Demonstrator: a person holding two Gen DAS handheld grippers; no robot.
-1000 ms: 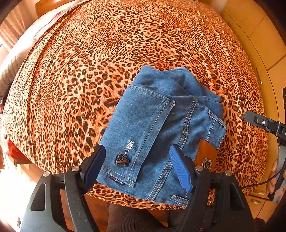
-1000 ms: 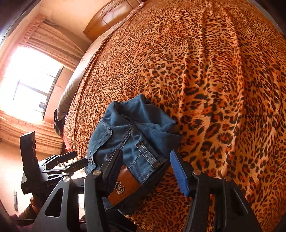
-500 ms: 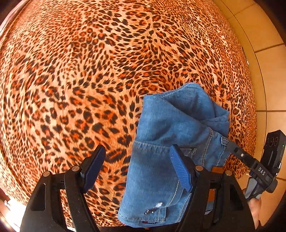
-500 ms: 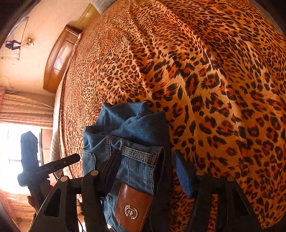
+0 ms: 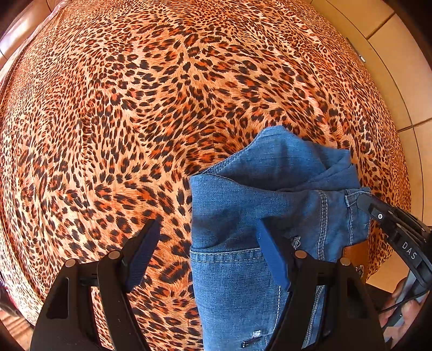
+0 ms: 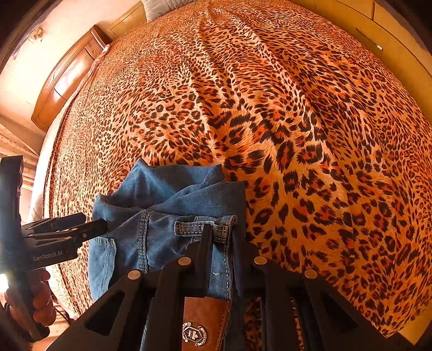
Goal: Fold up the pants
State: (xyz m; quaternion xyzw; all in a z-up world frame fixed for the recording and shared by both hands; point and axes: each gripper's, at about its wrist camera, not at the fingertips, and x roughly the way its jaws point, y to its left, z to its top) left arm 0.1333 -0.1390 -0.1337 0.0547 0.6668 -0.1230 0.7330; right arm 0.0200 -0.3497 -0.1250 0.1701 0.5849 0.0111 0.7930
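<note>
Blue denim pants (image 5: 243,205) lie bunched near the front edge of a leopard-print bed (image 5: 162,108). My left gripper (image 5: 208,256) points straight down over them, open wide. The pants' left edge runs between its fingers, and the right finger (image 5: 272,259) is over the denim. My right gripper (image 6: 221,243) is closing, with the waistband by a belt loop (image 6: 189,226) pinched between its pads, just above the brown leather patch (image 6: 205,318). The left wrist view shows the right gripper (image 5: 361,201) at the pants' right edge.
The leopard cover (image 6: 297,121) stretches wide beyond the pants. A wooden headboard (image 6: 67,78) and a pillow (image 6: 162,8) are at the far end. Tiled floor (image 5: 397,40) borders the bed on the right. A hand (image 6: 40,305) holds the left gripper's handle.
The right jaws have come together on the waistband, which was loose between them before. The left gripper has slid towards the pants' left edge and come lower, its jaws still wide.
</note>
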